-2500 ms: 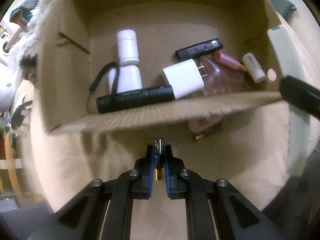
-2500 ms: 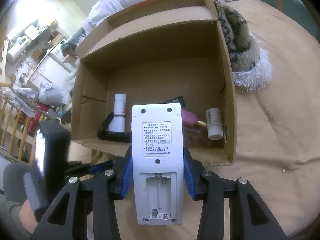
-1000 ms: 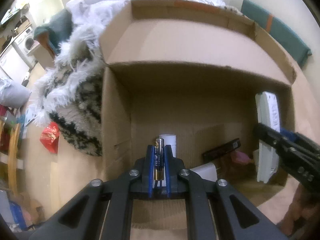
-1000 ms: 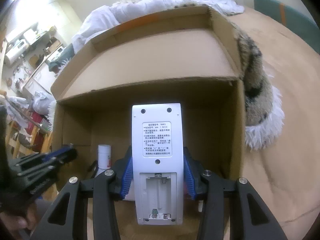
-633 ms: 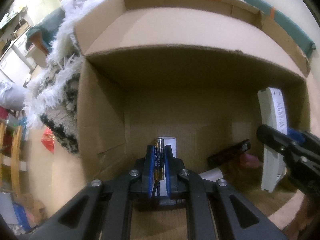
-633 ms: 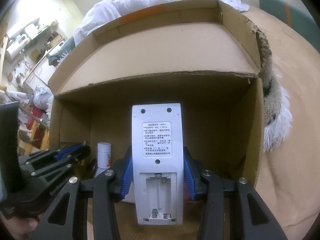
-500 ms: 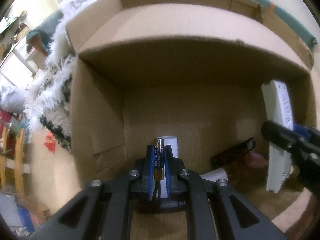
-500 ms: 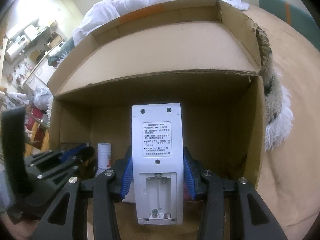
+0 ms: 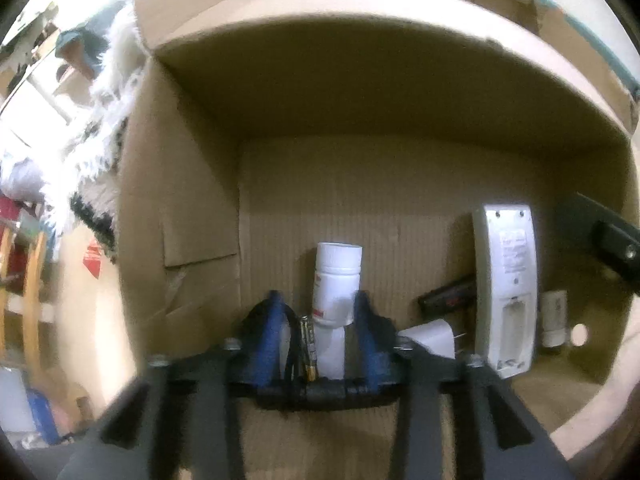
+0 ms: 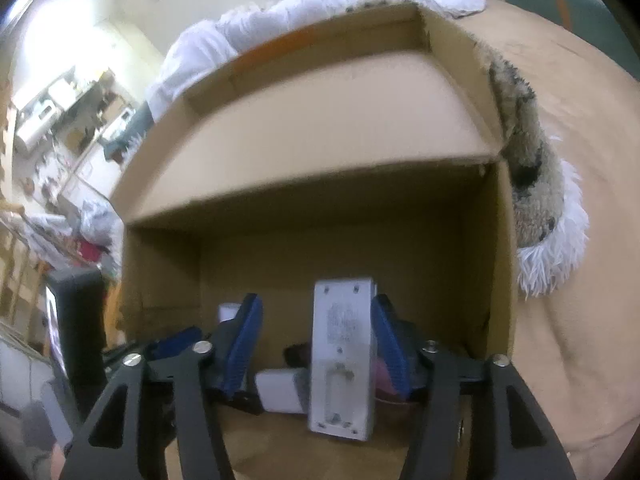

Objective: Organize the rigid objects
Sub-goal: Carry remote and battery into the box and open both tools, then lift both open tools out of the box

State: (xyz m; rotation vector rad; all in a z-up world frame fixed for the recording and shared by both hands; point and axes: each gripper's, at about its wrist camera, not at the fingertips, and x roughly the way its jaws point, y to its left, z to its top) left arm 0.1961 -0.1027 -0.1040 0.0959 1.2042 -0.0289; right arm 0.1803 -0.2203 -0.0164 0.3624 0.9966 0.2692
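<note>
Both hand-held grippers reach into the open brown cardboard box (image 9: pixel 180 184). Seen from its own camera, the left gripper (image 9: pixel 318 332) has its blue-padded jaws spread wide and grips nothing. A small gold and black battery (image 9: pixel 307 338) stands between the jaws, close to the left pad, with a gap to the right pad; whether it touches the left pad I cannot tell. Behind the jaws a white plastic pill bottle (image 9: pixel 338 280) lies on the corrugated box floor, and a black cylindrical flashlight (image 9: pixel 320 394) lies across, just below the fingertips. A white square charger plug (image 9: pixel 430 338) and a flat black device with red print (image 9: pixel 450 296) lie to the right of it.

The right gripper (image 10: pixel 316 344) is also wide open and holds nothing. The white rectangular remote control with an open battery compartment (image 10: pixel 344 360) stands between its blue pads (image 10: pixel 240 344), near the right pad, with a clear gap to the left one. In the left wrist view this remote (image 9: pixel 505 292) is upright in the right part of the box, with a small white tube (image 9: pixel 554 318) just beside it. A fluffy white and black blanket (image 10: pixel 536 208) lies outside the box on the tan bed cover (image 10: pixel 580 320).
</note>
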